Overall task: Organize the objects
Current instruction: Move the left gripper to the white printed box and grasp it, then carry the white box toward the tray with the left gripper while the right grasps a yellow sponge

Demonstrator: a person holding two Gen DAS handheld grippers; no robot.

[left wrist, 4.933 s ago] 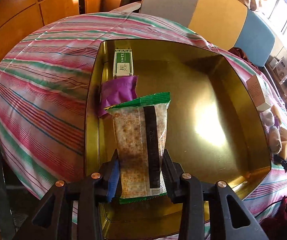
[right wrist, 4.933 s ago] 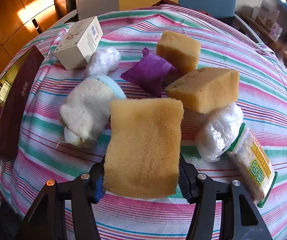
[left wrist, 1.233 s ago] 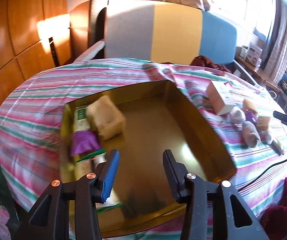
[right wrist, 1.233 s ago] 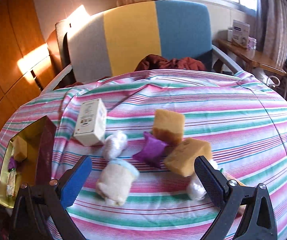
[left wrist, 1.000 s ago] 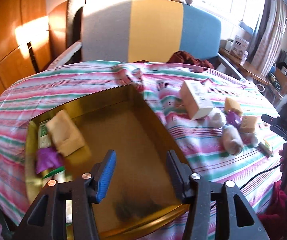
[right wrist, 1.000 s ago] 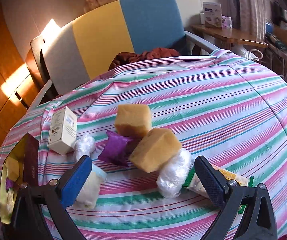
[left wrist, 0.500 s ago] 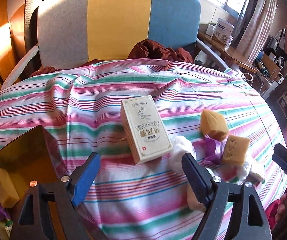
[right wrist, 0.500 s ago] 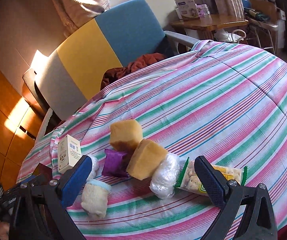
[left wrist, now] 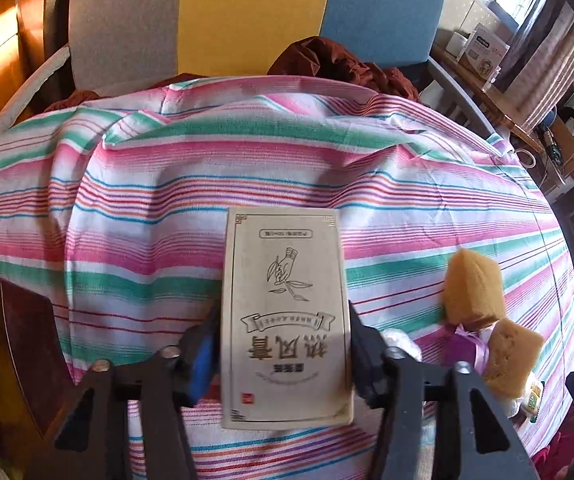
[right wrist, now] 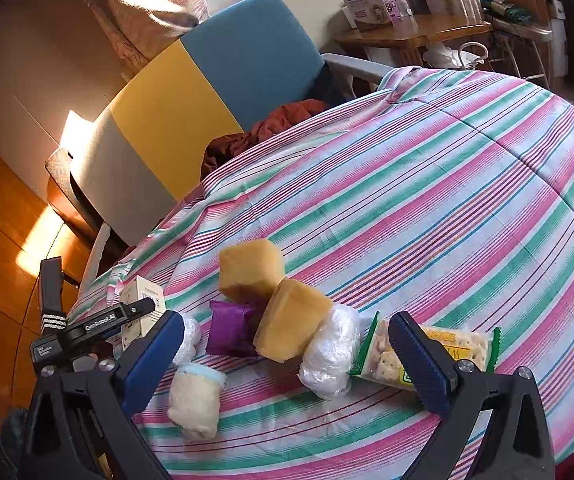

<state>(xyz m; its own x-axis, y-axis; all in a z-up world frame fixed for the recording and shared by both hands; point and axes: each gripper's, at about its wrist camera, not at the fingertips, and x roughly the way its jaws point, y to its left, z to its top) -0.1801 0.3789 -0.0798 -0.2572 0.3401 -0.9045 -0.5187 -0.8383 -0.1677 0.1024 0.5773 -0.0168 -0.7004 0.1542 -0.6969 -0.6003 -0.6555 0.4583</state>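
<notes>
The cream box [left wrist: 285,316] is bracketed lengthwise by the left claw [left wrist: 283,344], apparently gripped; the right claw [right wrist: 287,344] is spread wide.

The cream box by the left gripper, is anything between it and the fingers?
Nothing visible. The cream box already sits between the left gripper fingers, which flank its two long sides; whether they press on it is unclear.

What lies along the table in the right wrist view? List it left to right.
Cream box → rolled white sock → purple packet → plastic-wrapped ball → cracker packet.
</notes>
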